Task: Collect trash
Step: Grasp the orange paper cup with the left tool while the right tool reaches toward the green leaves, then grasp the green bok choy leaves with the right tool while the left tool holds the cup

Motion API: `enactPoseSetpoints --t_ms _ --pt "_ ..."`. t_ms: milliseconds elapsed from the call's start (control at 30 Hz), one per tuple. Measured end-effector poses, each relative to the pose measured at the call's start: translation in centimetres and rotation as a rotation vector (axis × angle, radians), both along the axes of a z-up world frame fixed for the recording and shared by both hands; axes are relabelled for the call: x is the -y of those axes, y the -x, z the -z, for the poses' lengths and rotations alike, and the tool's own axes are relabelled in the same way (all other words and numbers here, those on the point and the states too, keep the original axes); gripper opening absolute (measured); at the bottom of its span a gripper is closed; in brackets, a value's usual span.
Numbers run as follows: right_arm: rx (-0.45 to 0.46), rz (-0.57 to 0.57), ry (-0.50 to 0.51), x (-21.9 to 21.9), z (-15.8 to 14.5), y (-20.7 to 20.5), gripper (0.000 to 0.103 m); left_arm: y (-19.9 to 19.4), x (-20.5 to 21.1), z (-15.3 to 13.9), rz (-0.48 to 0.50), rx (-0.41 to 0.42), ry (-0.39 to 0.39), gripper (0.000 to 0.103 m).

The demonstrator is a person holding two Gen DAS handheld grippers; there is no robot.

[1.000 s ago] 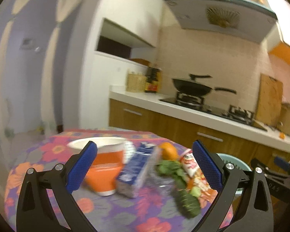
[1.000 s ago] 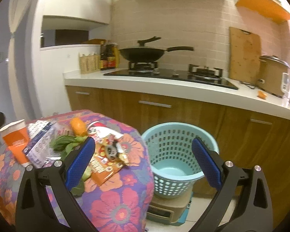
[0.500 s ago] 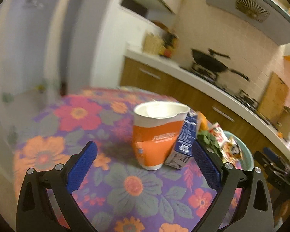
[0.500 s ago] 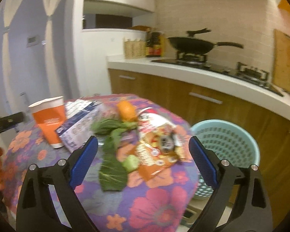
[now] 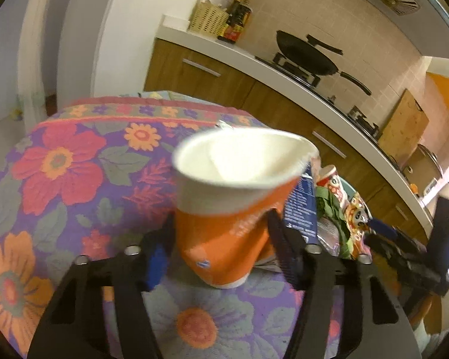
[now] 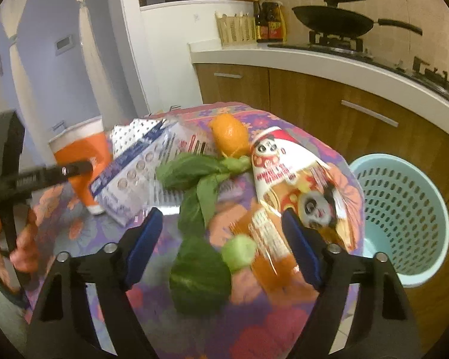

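Step in hand: I read this as the first pickups. I have the left gripper (image 5: 221, 248) around the orange paper cup (image 5: 236, 209), and the right gripper (image 6: 221, 245) low over the greens (image 6: 199, 264) and the snack wrapper (image 6: 299, 191).
Left jaws: they have just been closing; both pads look pressed on the cup's lower wall, which is dented, and its rim is squashed out of round. I count it as clamped, though blur softens the left pad.
Right jaws: they have just been narrowing but stand apart; a green stub (image 6: 239, 249) and the wrapper's near end lie between them, and neither pad presses anything.
Where the trash is: on the flowered tablecloth (image 5: 57, 161): cup on the left, blue carton (image 6: 128, 176) touching it, orange peel (image 6: 229, 137) at the far side, wrapper by the right edge.
Next move: I judge the cup needs lifting straight up so that it clears the carton, then carrying right to the pale blue basket (image 6: 404, 209); the right jaws need to drop and close on one item.
Edges: the wrapper hangs close to the table's right rim, with the basket on the floor just beside it.
Room: open cloth on the near left; my two grippers are near each other, so crossing paths is the risk.
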State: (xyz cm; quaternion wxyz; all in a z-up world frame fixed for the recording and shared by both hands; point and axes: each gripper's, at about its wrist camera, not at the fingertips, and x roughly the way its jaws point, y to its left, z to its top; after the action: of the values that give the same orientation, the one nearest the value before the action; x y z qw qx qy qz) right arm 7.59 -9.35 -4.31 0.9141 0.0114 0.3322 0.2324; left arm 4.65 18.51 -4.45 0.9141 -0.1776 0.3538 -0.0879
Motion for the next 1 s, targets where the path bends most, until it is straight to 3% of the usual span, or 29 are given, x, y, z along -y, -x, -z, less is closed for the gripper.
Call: enactPoseSetpoints --t_ms 67,200,267,400,500,600,700,833,867,933,1000 --pt "-0.031 -0.007 -0.034 -0.2 -0.3 -1.2 0.069 0.1 0.4 0.0 0.007 0.003 -0.007 0.048" --pt "-0.087 -0.028 -0.056 -1.2 -0.2 -3.4 0.067 0.5 0.4 -0.2 -0.001 0.019 0.017 0.025" --pt "-0.113 -0.041 -0.063 -1.6 0.1 -3.7 0.067 0.8 0.3 -0.5 -0.009 0.032 0.028 0.018" --pt "-0.145 -0.043 -0.063 -2.3 0.6 -4.1 0.063 1.2 0.1 -0.8 -0.033 0.041 0.023 0.018" --pt "-0.198 -0.029 -0.137 -2.0 0.2 -4.9 0.063 1.5 0.1 -0.8 -0.049 0.05 0.023 0.018" --pt "-0.24 0.018 -0.124 -2.4 0.3 -5.7 0.063 1.8 0.1 -1.2 -0.057 0.068 0.017 0.017" --pt "-0.302 0.039 -0.18 -2.7 0.7 -6.9 0.063 2.2 0.2 -1.6 -0.055 0.087 0.016 0.017" --pt "-0.31 0.077 -0.151 -3.6 0.9 -7.8 0.063 2.7 0.2 -1.8 -0.051 0.098 0.016 0.017" --pt "-0.313 0.079 -0.136 -3.9 1.0 -7.9 0.061 2.9 0.2 -1.7 -0.053 0.098 0.015 0.017" --pt "-0.293 0.092 -0.079 -4.1 1.2 -7.6 0.046 3.1 0.3 -1.7 -0.057 0.099 0.01 0.017" --pt "-0.278 0.091 -0.06 -4.0 1.3 -7.1 0.043 3.5 0.3 -1.9 -0.063 0.101 0.013 0.017"
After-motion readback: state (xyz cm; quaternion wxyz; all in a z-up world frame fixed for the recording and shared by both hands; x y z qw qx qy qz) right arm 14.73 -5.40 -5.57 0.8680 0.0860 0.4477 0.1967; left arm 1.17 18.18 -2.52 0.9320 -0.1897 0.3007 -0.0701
